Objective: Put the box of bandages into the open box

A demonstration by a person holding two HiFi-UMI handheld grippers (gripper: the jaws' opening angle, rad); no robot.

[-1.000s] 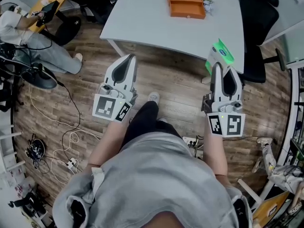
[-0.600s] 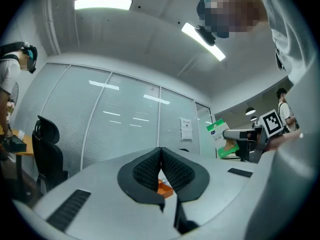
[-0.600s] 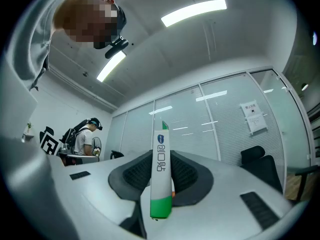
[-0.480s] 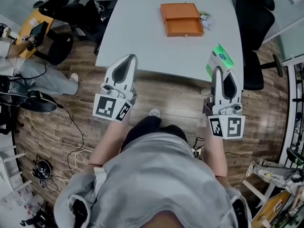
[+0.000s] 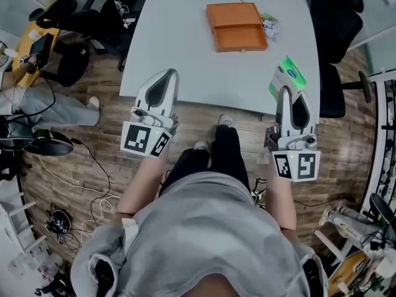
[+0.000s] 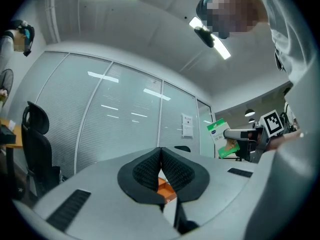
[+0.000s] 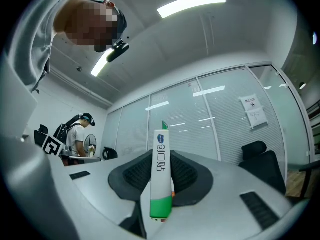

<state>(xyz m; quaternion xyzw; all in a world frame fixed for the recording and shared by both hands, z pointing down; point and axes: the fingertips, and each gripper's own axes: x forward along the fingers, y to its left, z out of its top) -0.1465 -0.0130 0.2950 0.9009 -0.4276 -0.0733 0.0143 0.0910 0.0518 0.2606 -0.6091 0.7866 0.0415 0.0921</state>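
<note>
Right gripper (image 5: 289, 93) pinching the bandage box (image 5: 287, 75) edgewise between its fingers, well short of the open box (image 5: 237, 27) ahead on the table (image 5: 176, 48); left gripper (image 5: 165, 74) fingers pressed together, empty.

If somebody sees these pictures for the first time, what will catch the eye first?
The green bandage box stands out, clamped in the right gripper at the near right edge of the white table. Next comes the orange open box, lying at the table's far side. The left gripper is shut and empty by the near left edge.
</note>
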